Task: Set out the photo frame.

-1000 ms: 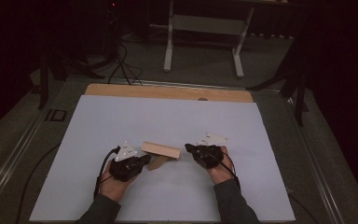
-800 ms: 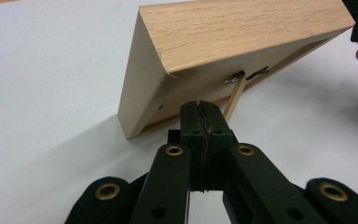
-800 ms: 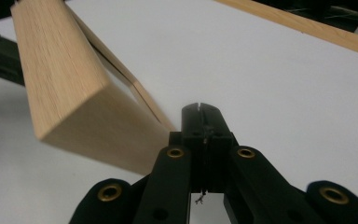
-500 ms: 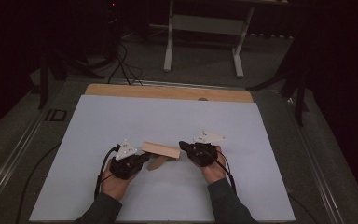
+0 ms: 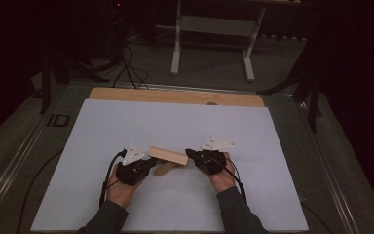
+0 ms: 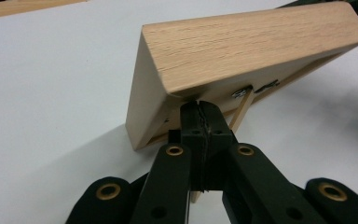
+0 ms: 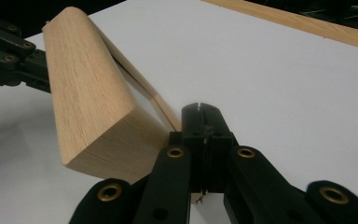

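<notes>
A light oak frame [image 5: 168, 156] is tilted up off the white sheet between both grippers, with a thin wooden prop [image 5: 164, 169] under it. My left gripper [image 5: 151, 163] is at its left end. In the left gripper view the jaws [image 6: 199, 106] are shut on the thin strip [image 6: 242, 107] behind the frame [image 6: 251, 46]. My right gripper [image 5: 190, 155] is at the right end. In the right gripper view its jaws [image 7: 200, 109] are shut on a thin wooden edge [image 7: 163, 109] of the frame [image 7: 88, 93], and the left gripper [image 7: 9, 56] shows beyond.
A white sheet [image 5: 175, 122] covers the table, with a bare wooden strip [image 5: 175, 96] along its far edge. Metal rails [image 5: 24, 146] run along both sides. Beyond the table stand a white table frame [image 5: 177, 44] and loose cables [image 5: 126, 63] on the floor.
My right gripper has shifted slightly left, closer against the frame's right end. The left gripper and the frame stay about where they were.
</notes>
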Tool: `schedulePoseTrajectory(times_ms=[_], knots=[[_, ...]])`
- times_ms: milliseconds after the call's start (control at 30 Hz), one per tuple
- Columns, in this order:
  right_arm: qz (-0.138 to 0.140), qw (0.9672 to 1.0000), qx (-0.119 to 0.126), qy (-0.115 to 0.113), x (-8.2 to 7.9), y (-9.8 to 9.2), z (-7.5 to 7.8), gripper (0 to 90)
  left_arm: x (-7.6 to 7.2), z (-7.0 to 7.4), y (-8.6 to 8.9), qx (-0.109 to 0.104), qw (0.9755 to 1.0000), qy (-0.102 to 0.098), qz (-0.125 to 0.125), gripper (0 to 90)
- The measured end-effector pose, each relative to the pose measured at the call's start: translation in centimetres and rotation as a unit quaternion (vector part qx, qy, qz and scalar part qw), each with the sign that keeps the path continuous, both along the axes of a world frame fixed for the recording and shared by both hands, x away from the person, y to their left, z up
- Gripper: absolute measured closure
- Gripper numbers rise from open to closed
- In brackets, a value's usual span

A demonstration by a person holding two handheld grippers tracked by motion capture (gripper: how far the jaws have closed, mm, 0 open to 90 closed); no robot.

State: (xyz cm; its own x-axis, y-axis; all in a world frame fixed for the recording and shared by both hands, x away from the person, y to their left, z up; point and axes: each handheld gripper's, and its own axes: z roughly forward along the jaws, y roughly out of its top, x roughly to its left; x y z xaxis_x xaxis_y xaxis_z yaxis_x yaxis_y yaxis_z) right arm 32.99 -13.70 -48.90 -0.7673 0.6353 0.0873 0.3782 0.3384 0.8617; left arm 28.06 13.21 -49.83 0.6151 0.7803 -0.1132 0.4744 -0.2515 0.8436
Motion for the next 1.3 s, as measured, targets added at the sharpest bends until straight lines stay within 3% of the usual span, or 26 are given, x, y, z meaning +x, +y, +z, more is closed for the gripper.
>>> schedulePoseTrajectory(times_ms=[667, 1033, 1300], knots=[[0.019, 0.9998, -0.01, -0.006, -0.9, 0.4, 0.1, 89.4, -0.2, 0.6, -1.1, 0.005, 0.9999, -0.009, -0.014, 89.6], [0.022, 0.9996, -0.015, -0.009, -1.3, 0.5, 0.2, 89.5, -0.4, 0.5, -1.9, 0.012, 0.9995, -0.006, -0.027, 89.6], [0.034, 0.9992, -0.018, -0.012, -1.6, 0.8, 0.2, 89.5, -0.2, 0.5, -1.9, 0.014, 0.9996, -0.002, -0.024, 89.5]])
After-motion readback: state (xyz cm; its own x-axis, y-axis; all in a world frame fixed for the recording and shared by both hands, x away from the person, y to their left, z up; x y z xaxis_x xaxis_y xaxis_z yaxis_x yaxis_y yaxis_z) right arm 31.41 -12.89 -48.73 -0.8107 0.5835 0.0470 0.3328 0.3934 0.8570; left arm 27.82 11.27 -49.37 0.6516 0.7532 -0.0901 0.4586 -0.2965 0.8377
